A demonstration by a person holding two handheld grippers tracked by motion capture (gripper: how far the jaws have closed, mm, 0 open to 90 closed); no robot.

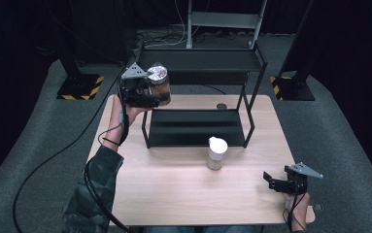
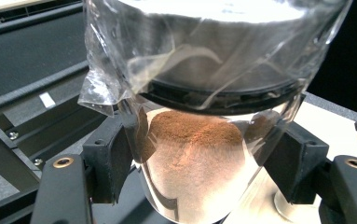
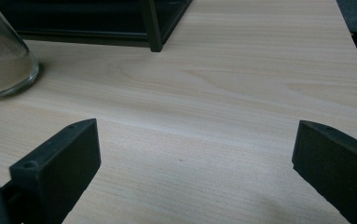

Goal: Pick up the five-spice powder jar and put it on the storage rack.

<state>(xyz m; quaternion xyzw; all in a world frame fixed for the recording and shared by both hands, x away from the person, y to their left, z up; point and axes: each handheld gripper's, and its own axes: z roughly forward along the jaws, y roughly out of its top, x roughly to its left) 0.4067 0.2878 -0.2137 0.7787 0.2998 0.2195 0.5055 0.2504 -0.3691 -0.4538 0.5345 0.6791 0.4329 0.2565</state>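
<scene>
I am holding a jar of brown powder [image 2: 195, 158] clamped in my left gripper [image 1: 142, 92], aloft off the bench's far-left corner beside the black shelf rack [image 1: 198, 127]. Loose plastic wrap [image 2: 115, 65] is covering its lid; I am judging slippage or a strike on the rack frame likely. My right gripper [image 3: 192, 163] is resting jaws apart at the near-right edge, open bench around it. A second jar [image 1: 216, 153] is standing mid-bench.

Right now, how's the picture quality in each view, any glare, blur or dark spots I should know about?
High view: table evenly lit, surroundings nearly black, bright glare on the lid of the jar held in the left claw. Left gripper view: plastic wrap over the jar's top reflects white at the frame's top edge. Right gripper view: the right claw looms soft and dark, wood grain sharp, no harsh shadows.
</scene>
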